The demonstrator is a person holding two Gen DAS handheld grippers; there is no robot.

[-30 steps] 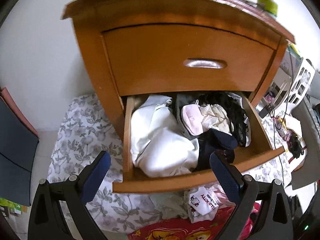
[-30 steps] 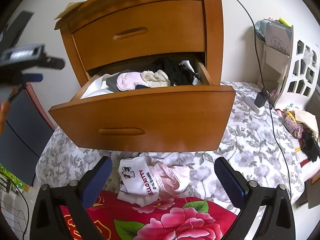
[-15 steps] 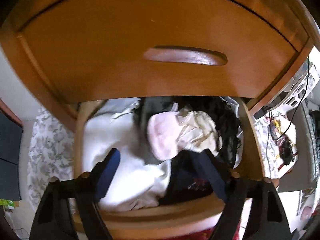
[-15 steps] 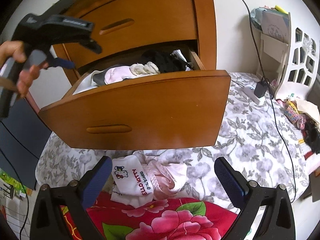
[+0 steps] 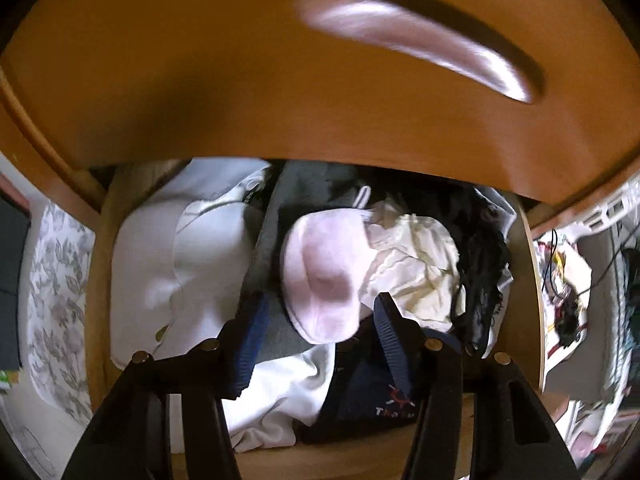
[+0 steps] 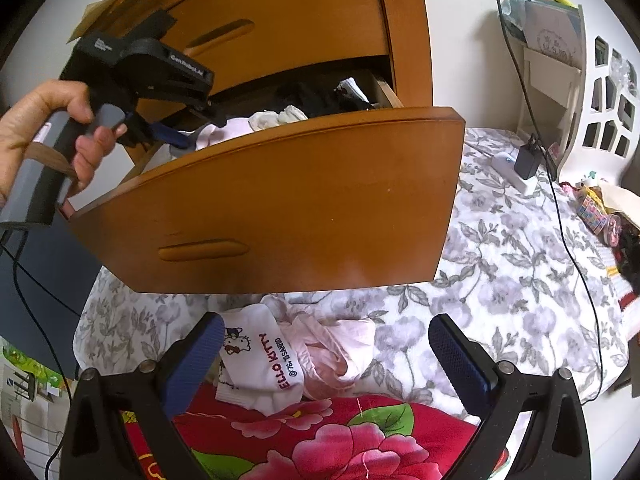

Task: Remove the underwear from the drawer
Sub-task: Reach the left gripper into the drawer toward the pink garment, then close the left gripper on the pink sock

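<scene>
the left claw (image 5: 320,336) points steeply down into the open lower drawer of the orange-brown wooden nightstand (image 6: 280,200), its jaws closing with the rounded pale pink fabric garment (image 5: 324,272) between the blue ribbed pads (image 5: 250,344). the pads do not yet appear to press the cloth, so this is judged a grasp in progress, not a hold. the pink piece lies on top of the heap, directly ahead of the claw, which is probably why it is the one approached: nothing has to be moved off it. just right of the claw sits a crumpled cream cloth (image 5: 416,264), touching the pink piece; beyond that, black lacy fabric (image 5: 480,264). to the claw's left lies a large white folded garment (image 5: 172,272); under the claw, a dark navy item with small print (image 5: 376,396).

the right claw (image 6: 320,354) hangs wide apart and empty outside the drawer front, above a white printed cotton underwear piece (image 6: 256,360) and a pink crumpled one (image 6: 340,348) on the floral bedspread (image 6: 500,260), apparently kept clear of the working hand (image 6: 48,128).
</scene>
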